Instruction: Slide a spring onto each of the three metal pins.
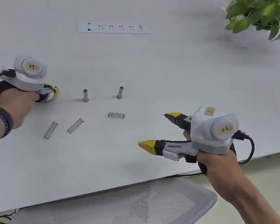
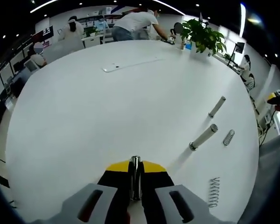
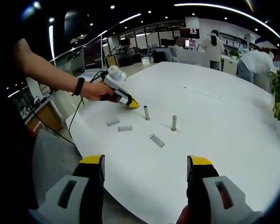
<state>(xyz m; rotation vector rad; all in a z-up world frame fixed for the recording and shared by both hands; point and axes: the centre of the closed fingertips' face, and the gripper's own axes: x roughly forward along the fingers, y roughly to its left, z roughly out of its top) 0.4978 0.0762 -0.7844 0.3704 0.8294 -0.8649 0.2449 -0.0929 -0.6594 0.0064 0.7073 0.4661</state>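
Two pins [image 1: 86, 95] [image 1: 120, 92] stand on the table [image 1: 177, 70], with three springs [image 1: 50, 129] [image 1: 75, 125] [image 1: 115, 115] lying before them

On our white table [image 1: 186, 65] we see a power strip [image 1: 113, 28], two pins [image 1: 86, 95] [image 1: 120, 92] standing upright, and three springs [image 1: 116, 115] [image 1: 75, 125] [image 1: 50, 129] (all lying flat).

"26" on right hand-held gripper [image 1: 159, 130]

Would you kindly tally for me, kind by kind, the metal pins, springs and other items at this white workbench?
Metal pins: 3 (two standing, one clamped in the left tongs)
Springs: 3
Power strip: 1
Plant: 1
Total: 8
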